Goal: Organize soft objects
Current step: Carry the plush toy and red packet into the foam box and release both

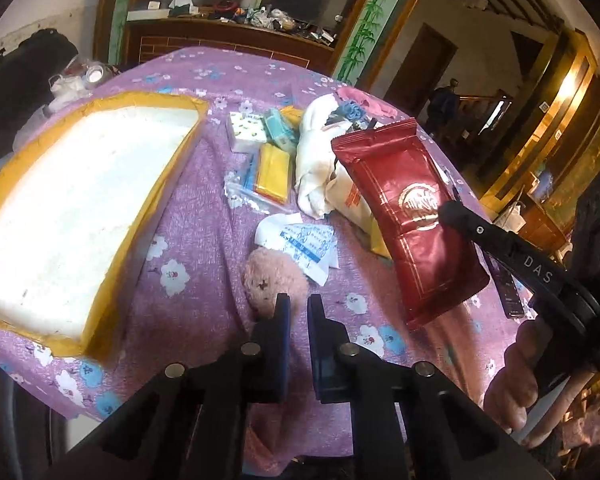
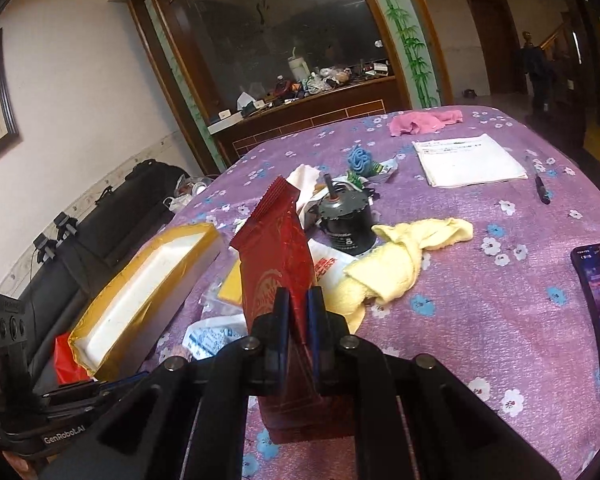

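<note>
The right gripper is clamped on the red foil pouch, lifted above the table right of the foam-lined box; pinched mid-body, the slick pouch could slip or swing before reaching it.

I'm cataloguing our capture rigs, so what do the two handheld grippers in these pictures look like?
Both are black plastic, with silver round pins on the linkage arms and blue pads inside the fingers. The left gripper shows this from its own camera, as does the right gripper. White lettering reads "DAS" on the right one's finger and "GenRobot.AI" on the left one's body. No sleeves or cables show.
</note>
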A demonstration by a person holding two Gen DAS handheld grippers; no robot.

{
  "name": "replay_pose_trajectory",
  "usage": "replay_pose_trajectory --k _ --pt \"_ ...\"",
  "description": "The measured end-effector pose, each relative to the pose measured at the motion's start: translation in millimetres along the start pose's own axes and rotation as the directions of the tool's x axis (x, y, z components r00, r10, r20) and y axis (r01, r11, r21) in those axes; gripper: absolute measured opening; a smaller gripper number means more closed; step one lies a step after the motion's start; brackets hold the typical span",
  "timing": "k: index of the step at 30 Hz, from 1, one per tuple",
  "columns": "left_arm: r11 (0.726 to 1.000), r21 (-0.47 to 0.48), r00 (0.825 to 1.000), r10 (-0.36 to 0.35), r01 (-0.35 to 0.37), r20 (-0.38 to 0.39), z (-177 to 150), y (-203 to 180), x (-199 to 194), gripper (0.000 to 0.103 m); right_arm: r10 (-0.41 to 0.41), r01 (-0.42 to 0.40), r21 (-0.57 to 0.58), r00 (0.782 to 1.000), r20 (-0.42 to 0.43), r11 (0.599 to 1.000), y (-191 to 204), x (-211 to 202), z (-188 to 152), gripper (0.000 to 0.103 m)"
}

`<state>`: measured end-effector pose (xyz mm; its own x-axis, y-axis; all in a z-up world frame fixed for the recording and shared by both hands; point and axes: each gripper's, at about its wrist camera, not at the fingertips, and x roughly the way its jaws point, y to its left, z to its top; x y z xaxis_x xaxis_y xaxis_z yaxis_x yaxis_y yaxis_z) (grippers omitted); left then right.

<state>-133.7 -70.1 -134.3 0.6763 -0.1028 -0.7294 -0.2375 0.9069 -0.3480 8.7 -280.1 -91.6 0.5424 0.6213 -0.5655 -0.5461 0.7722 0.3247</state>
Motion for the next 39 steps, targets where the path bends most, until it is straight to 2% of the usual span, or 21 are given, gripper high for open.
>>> replay_pose_trajectory --k 1,2,3,4,5,8,10,11,12,13,15,17,20,22,26,29,32,35,39 --pt "1.000 -0.015 1.000 0.000 0.000 -0.001 0 2 1 0.011 -0.002 0.002 0.005 1.000 -0.012 1.000 -1 3 -1 0.009" --pt "1.000 -0.028 1.000 0.012 -0.012 -0.001 1 5 3 0.031 -0.001 0.001 0.011 1.000 -0.021 1.000 -3 6 -3 0.009" --pt "0.999 -0.036 1.000 0.031 -0.031 -0.001 2 6 4 0.062 0.000 0.001 0.016 1.000 -0.026 1.000 -4 7 -4 0.009" --pt "0.998 -0.038 0.999 0.045 -0.045 0.011 3 8 5 0.072 -0.003 0.004 0.022 0.999 -0.034 1.000 -6 10 -5 0.009" --pt "0.998 -0.038 0.998 0.047 -0.046 0.035 4 8 3 0.074 -0.010 0.011 0.026 0.999 -0.045 1.000 -8 14 -6 0.009" --pt "0.999 -0.026 0.999 0.038 -0.037 0.034 9 7 8 0.074 -0.016 0.019 0.043 0.998 -0.065 0.999 -15 22 -10 0.009" --pt "0.999 -0.016 0.999 0.041 -0.041 0.030 11 3 15 0.060 -0.018 0.023 0.061 0.997 -0.080 0.998 -19 28 -12 0.009" --pt "0.999 0.000 0.999 0.046 -0.046 0.026 11 0 19 0.047 -0.019 0.025 0.070 0.996 -0.087 0.997 -21 30 -13 0.009" --pt "0.999 0.023 0.999 0.049 -0.049 0.013 11 -5 26 0.040 -0.019 0.026 0.075 0.996 -0.091 0.997 -22 31 -13 0.009" --pt "0.998 0.037 0.998 0.058 -0.059 0.008 11 -7 30 0.037 -0.020 0.027 0.078 0.996 -0.092 0.997 -23 32 -13 0.009" --pt "0.987 0.093 0.991 0.133 -0.133 0.007 10 -13 40 0.023 -0.017 0.025 0.083 0.996 -0.092 0.996 -25 33 -14 0.009" --pt "0.989 0.092 0.993 0.118 -0.118 0.010 13 -8 38 0.019 -0.007 0.014 0.089 0.996 -0.085 0.996 -26 32 -14 0.009" --pt "0.998 0.044 0.999 0.049 -0.049 0.003 18 3 25 0.017 0.022 -0.017 0.102 0.998 -0.053 0.995 -25 24 -13 0.009" --pt "1.000 -0.009 0.999 -0.024 0.024 0.023 23 12 8 0.017 0.028 -0.027 0.085 1.000 -0.001 0.996 -18 12 -8 0.008" --pt "0.994 -0.078 0.993 -0.074 0.080 0.088 40 26 -30 0.016 0.089 -0.094 0.096 0.995 0.053 0.991 -5 -5 8 0.008" --pt "0.994 -0.103 0.985 -0.030 0.048 0.169 55 42 -63 0.017 0.180 -0.185 0.083 0.982 0.063 0.979 15 -9 22 0.008" --pt "0.992 -0.129 0.973 0.046 -0.017 0.225 62 63 -84 0.017 0.266 -0.267 0.068 0.964 0.022 0.961 46 4 33 0.008" --pt "0.980 -0.172 0.962 0.139 -0.099 0.236 64 91 -90 0.017 0.343 -0.340 0.058 0.938 -0.057 0.939 90 34 38 0.008" --pt "0.959 -0.181 0.946 0.253 -0.217 0.203 57 118 -84 0.017 0.382 -0.379 0.051 0.907 -0.175 0.924 139 80 32 0.008"
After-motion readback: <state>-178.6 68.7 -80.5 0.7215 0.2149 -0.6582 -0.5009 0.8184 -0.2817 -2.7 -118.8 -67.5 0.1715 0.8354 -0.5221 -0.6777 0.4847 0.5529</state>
